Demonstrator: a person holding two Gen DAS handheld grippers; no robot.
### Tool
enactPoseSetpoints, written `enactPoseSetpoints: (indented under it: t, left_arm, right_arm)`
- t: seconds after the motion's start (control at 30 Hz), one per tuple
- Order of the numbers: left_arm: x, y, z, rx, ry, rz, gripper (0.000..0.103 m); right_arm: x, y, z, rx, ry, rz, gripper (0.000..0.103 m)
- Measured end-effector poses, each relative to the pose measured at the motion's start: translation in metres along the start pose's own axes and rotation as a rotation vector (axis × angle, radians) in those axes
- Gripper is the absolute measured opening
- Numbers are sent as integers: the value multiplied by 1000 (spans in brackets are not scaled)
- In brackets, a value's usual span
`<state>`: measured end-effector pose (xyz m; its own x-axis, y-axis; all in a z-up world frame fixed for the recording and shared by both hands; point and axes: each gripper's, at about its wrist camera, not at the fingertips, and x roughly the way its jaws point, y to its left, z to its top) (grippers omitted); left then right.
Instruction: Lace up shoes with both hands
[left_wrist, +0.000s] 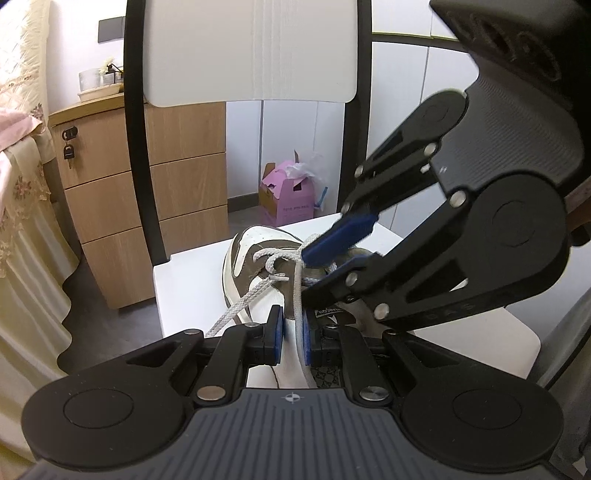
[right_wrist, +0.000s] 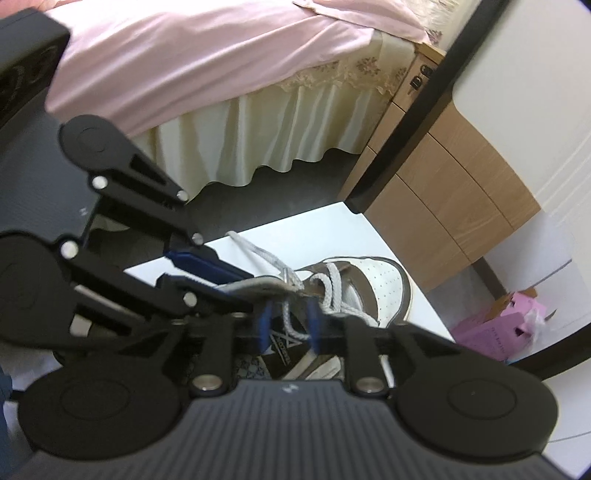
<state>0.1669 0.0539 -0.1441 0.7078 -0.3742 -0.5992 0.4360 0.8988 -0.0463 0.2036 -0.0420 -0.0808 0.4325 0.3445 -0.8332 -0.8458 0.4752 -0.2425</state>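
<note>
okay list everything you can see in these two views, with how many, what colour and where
shoe: one, white and brown, on the chair seat.
lace: one, white, threaded through the shoe, one strand up between the left tool's pads.
chair: one, white with black frame, under the shoe.
drawer cabinet: one, wood, behind the chair.
box: one, pink, on the floor.
bed cover: one, pink, over a cream skirt.
left tool: one, black with blue pads, shut on the lace.
right tool: one, black with blue pads, open around a lace loop.

A white-and-brown shoe (left_wrist: 255, 254) lies on a white chair seat (left_wrist: 184, 280), its grey lace (left_wrist: 243, 299) partly threaded.
</note>
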Motion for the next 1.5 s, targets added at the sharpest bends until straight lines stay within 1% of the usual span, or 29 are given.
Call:
enactPoseSetpoints:
  t: [0.03, 0.2, 0.23, 0.27, 0.3, 0.33, 0.43, 0.53, 0.6, 0.67, 0.7, 0.73, 0.77, 0.8, 0.9, 0.93, 1.0, 1.07, 1.17, 1.2, 1.23, 1.27, 1.3, 1.4, 1.5]
  left_arm:
    - [0, 0, 0, -2, 0, -1, 12]
    - [1, 0, 0, 8, -1, 1, 12]
    - [1, -1, 0, 12, -1, 1, 12]
    - [2, -1, 1, 12, 0, -1, 12]
    - [2, -1, 1, 13, 0, -3, 12]
    - [2, -1, 1, 14, 1, -6, 12]
    - [2, 1, 1, 9, 1, -11, 12]
    - [2, 3, 0, -1, -5, -9, 12]
    - [3, 2, 0, -3, -6, -11, 12]
    - [3, -2, 0, 20, -4, 3, 12]
    - [4, -5, -1, 31, -5, 11, 12]
    - [4, -6, -1, 39, -7, 17, 12]
    - [4, -6, -2, 36, -10, 18, 12]
    - [3, -5, -3, 26, -13, 17, 12]
    - [2, -4, -5, 1, -23, 19, 12]
    - [1, -4, -5, 2, -26, 22, 12]
    - [1, -6, -6, 14, -29, 32, 12]
    - [0, -10, -6, 35, -27, 43, 12]
    - [-1, -10, -6, 38, -26, 45, 12]
    - [0, -10, -6, 38, -24, 42, 12]
    - [0, -11, -6, 45, -22, 41, 12]
    - [0, -12, -6, 54, -22, 41, 12]
    - [1, -12, -6, 54, -22, 39, 12]
    - [1, -10, -4, 41, -22, 29, 12]
    - [4, -5, -4, 1, -9, -9, 12]
  right_arm:
    - [-2, 1, 0, -11, -1, -6, 29]
    - [1, 2, 1, -35, 25, -34, 28]
    - [3, 3, 1, -43, 32, -36, 21]
    - [4, 4, 2, -46, 39, -38, 18]
    - [6, 4, 3, -47, 46, -38, 6]
    - [6, 4, 4, -45, 50, -36, 2]
    - [9, 5, 5, -28, 49, -33, 2]
    - [8, 0, 8, 41, 18, -10, 2]
    - [7, -4, 6, 74, 14, -4, 3]
    - [2, -6, 3, 98, 13, -3, 4]
    - [-4, -8, 0, 118, 4, 1, 9]
    - [-9, -11, -1, 144, -9, 5, 22]
    - [-15, -14, -3, 170, -25, 9, 28]
    - [-21, -19, -3, 197, -49, 9, 32]
    - [-33, -32, 3, 257, -129, 25, 32]
    - [-35, -36, 6, 275, -149, 44, 32]
    - [-28, -40, 15, 285, -136, 101, 31]
    - [-17, -39, 23, 255, -95, 128, 30]
    - [0, -35, 30, 212, -19, 154, 27]
    - [6, -34, 31, 198, 10, 153, 21]
    - [12, -33, 31, 182, 38, 152, 12]
    - [17, -31, 31, 170, 58, 155, 8]
    - [19, -30, 31, 172, 61, 154, 4]
    - [13, -36, 32, 221, 19, 151, 2]
    - [7, -41, 34, 271, -29, 152, 0]
